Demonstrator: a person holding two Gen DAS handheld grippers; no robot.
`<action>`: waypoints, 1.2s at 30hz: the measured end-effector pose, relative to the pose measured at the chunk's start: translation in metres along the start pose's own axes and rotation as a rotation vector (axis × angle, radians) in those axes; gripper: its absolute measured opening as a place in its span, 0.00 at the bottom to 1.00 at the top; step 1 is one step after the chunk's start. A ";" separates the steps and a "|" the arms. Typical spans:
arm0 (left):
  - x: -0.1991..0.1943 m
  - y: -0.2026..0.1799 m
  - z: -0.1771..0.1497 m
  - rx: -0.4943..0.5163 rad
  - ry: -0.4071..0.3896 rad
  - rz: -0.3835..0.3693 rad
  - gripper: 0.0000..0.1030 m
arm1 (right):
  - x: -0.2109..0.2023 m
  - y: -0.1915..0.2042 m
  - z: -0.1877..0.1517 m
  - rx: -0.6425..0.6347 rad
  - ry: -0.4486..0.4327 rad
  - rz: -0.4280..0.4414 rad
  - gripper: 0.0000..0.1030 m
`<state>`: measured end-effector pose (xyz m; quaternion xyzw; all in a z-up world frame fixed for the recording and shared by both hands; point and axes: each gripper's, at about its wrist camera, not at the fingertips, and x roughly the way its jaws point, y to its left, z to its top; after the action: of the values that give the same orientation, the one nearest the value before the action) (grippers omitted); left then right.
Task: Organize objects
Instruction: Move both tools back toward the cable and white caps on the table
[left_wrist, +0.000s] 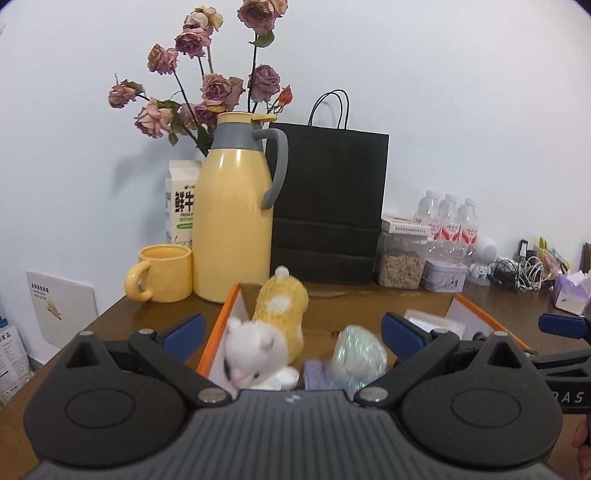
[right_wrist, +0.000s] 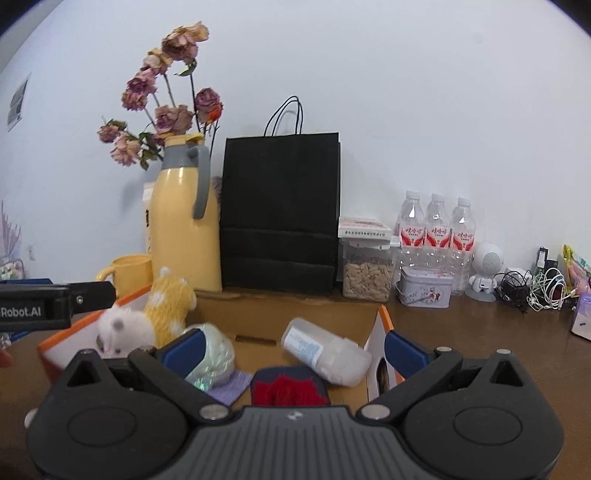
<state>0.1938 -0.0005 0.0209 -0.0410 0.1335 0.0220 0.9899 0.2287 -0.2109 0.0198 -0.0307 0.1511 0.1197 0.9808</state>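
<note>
Box (right_wrist: 380, 332) between right gripper (right_wrist: 291, 349) jaws: one plush (right_wrist: 147, 321), one bottle (right_wrist: 325, 350). Beyond: three water bottles (right_wrist: 436, 236). Both grippers' jaws released, left gripper (left_wrist: 291, 330) too.

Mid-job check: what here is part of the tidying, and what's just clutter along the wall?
Job:
cardboard box
plush cat
shiny ball
white bottle
red knit item

Clutter:
yellow thermos
yellow mug
black paper bag
water bottles
</note>
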 end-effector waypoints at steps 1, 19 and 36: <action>-0.005 0.001 -0.003 0.003 0.003 -0.002 1.00 | -0.004 0.001 -0.003 -0.003 0.008 -0.002 1.00; -0.074 0.022 -0.032 0.024 0.080 0.012 1.00 | -0.074 0.003 -0.050 0.018 0.117 0.018 1.00; -0.100 0.048 -0.046 0.005 0.142 0.061 1.00 | -0.048 0.014 -0.055 0.037 0.244 0.125 0.64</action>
<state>0.0830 0.0404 -0.0002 -0.0361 0.2047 0.0487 0.9770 0.1649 -0.2136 -0.0188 -0.0176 0.2730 0.1731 0.9461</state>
